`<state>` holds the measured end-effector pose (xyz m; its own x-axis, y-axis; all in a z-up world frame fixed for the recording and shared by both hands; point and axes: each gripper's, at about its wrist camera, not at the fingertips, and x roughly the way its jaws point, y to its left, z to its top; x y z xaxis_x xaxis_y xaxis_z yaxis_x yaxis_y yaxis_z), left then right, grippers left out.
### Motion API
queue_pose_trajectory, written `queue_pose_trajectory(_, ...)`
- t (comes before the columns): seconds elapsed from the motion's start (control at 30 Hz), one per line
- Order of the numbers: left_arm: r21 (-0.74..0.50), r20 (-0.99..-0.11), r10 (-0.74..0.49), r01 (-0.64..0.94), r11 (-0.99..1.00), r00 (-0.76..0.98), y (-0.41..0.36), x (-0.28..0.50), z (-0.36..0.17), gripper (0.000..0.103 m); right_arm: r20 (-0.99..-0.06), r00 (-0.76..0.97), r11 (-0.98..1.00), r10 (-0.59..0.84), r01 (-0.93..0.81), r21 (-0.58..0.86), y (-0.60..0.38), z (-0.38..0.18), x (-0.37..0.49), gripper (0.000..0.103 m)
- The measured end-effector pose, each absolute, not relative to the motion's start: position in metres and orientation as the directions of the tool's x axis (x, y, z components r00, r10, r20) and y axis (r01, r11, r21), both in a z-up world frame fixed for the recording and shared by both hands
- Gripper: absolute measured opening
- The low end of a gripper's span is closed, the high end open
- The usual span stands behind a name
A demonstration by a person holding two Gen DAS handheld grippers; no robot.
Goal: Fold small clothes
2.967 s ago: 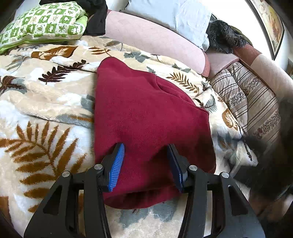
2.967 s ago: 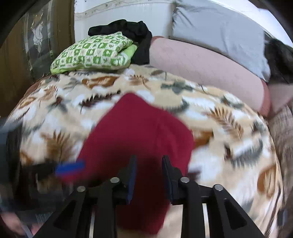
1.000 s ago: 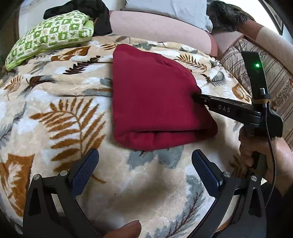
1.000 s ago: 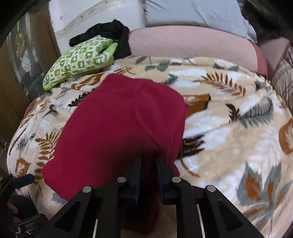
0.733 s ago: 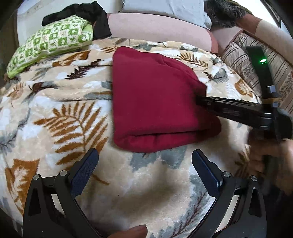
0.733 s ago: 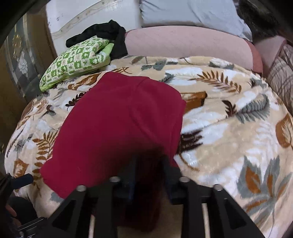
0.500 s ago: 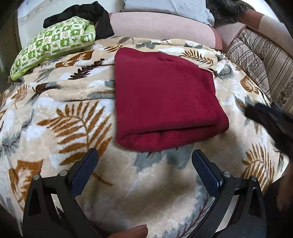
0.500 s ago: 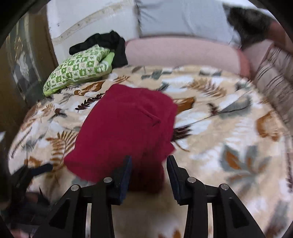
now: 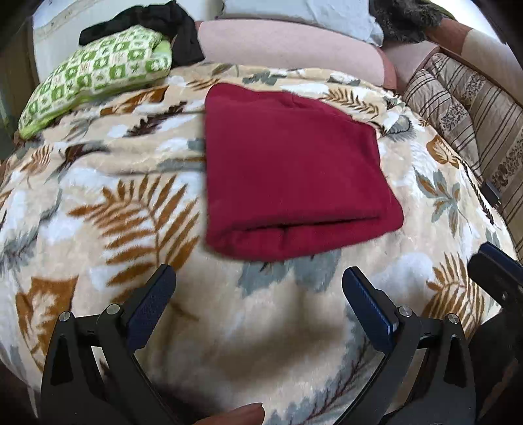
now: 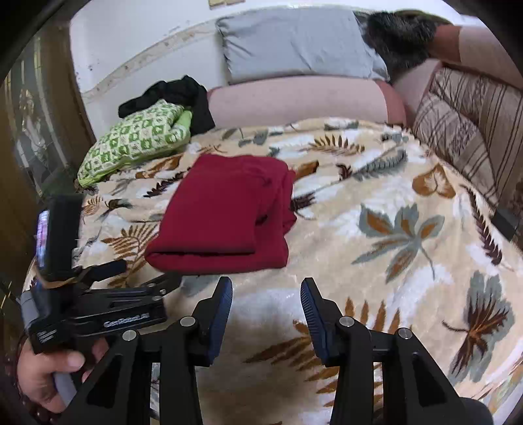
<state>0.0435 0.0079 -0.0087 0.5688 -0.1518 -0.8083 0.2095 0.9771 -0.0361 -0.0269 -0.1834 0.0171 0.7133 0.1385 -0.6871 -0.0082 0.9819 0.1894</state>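
A dark red garment (image 9: 287, 170) lies folded into a flat rectangle on the leaf-patterned blanket (image 9: 98, 212); it also shows in the right wrist view (image 10: 225, 212). My left gripper (image 9: 258, 307) is open and empty, held above the blanket just short of the garment's near edge. My right gripper (image 10: 266, 310) is open and empty, pulled back from the garment's near right corner. The left gripper's body (image 10: 98, 317) shows at lower left in the right wrist view, held by a hand.
A green checked pillow (image 9: 98, 75) and a black garment (image 9: 163, 26) lie at the far left. A pink bolster (image 9: 287, 49) and grey pillow (image 10: 294, 42) line the back. Striped cushions (image 10: 464, 130) stand at the right.
My right gripper has let go of the red garment's right edge, opened and drawn back. The garment now lies flat and folded. My left gripper stayed open and nearly still.
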Motion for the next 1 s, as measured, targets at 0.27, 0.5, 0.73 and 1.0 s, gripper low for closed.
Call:
queue_pose_trajectory(0.27,-0.043,-0.843,-0.129,0.174,0.984,0.522,0.012,0.040,-0.019,0.102,-0.691,0.708,0.979,0.146,-0.002,0.204,-0.186,0.015,-0.026,0.042)
queue_pose_trajectory(0.5,-0.030,-0.845,-0.128,0.193,0.981,0.520,0.008,0.042,-0.023,0.102,-0.695,0.704,0.979,0.146,0.000,0.206,-0.185,0.013,-0.024,0.042)
queue_pose_trajectory(0.73,-0.033,-0.845,-0.132,0.196,0.980,0.517,0.007,0.042,-0.023,0.102,-0.694,0.705,0.977,0.146,0.006,0.211,-0.186,0.014,-0.023,0.042)
queue_pose_trajectory(1.0,-0.032,-0.847,-0.135,0.204,0.978,0.515,0.005,0.042,-0.024,0.102,-0.695,0.704,0.979,0.148,-0.007,0.202,-0.184,0.014,-0.023,0.042)
